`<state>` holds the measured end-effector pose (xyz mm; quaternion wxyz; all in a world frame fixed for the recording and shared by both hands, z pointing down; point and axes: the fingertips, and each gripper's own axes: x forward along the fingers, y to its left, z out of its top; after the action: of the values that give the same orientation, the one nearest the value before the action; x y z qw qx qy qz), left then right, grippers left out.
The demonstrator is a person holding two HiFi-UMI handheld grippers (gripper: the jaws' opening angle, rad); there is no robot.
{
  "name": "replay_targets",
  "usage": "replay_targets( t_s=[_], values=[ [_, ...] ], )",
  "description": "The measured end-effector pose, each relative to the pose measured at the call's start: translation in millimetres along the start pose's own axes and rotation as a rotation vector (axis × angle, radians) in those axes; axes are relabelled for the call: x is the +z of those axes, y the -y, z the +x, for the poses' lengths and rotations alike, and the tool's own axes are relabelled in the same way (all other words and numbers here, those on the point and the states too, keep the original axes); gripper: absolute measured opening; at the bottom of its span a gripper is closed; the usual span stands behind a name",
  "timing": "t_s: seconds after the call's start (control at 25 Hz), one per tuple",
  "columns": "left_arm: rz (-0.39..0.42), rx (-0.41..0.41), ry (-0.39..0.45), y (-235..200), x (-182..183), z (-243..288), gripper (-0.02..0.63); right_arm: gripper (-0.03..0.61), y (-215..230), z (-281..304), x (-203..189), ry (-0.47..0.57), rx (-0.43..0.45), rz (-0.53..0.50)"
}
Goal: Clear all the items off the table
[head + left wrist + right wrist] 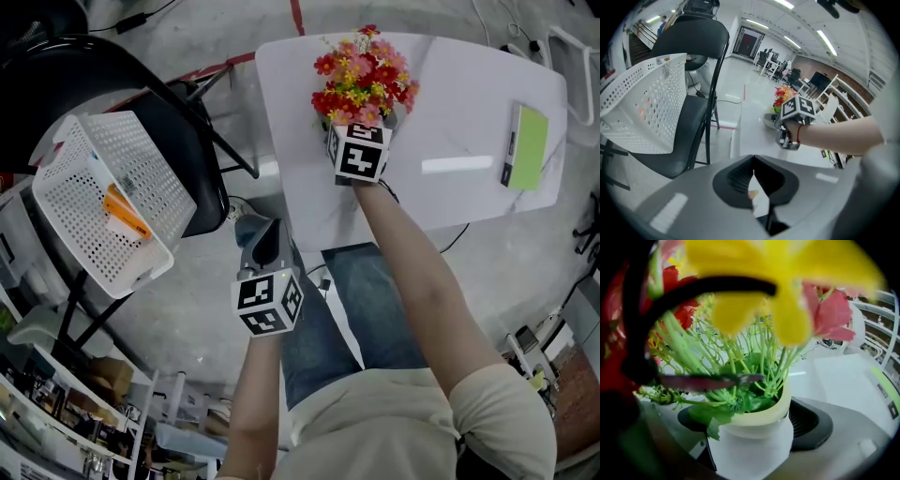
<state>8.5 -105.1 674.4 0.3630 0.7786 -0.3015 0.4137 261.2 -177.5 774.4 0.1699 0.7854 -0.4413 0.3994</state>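
Note:
A white pot (752, 441) of red, pink and yellow artificial flowers (364, 75) stands on the white table (450, 94). My right gripper (359, 141) reaches it from the near side, and its jaws stand wide apart on either side of the pot without visibly pressing on it. A green book (527, 145) lies flat at the table's right end. My left gripper (264, 234) hangs below the table's near edge with its jaws closed together (753, 185) and nothing between them. In the left gripper view the right gripper (787, 136) is beside the flowers (783, 93).
A white perforated basket (103, 202) holding an orange item (125, 214) rests on a black chair (178, 141) left of the table. Shelving with clutter runs along the lower left. Cables trail on the concrete floor around the table.

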Motion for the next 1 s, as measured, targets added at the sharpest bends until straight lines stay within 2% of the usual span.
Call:
replay_targets(
  t_s=[0.32,1.0],
  values=[
    [-0.005,-0.002,-0.014,-2.0,-10.9,5.2,0.008,0.492,1.3,1.3,4.8,0.047,-0.009,-0.016],
    [0.003,-0.007,0.027,4.6,-3.2,-4.7,0.008,0.488,20.1,-25.0,-5.2,0.017,-0.021,-0.062]
  ],
)
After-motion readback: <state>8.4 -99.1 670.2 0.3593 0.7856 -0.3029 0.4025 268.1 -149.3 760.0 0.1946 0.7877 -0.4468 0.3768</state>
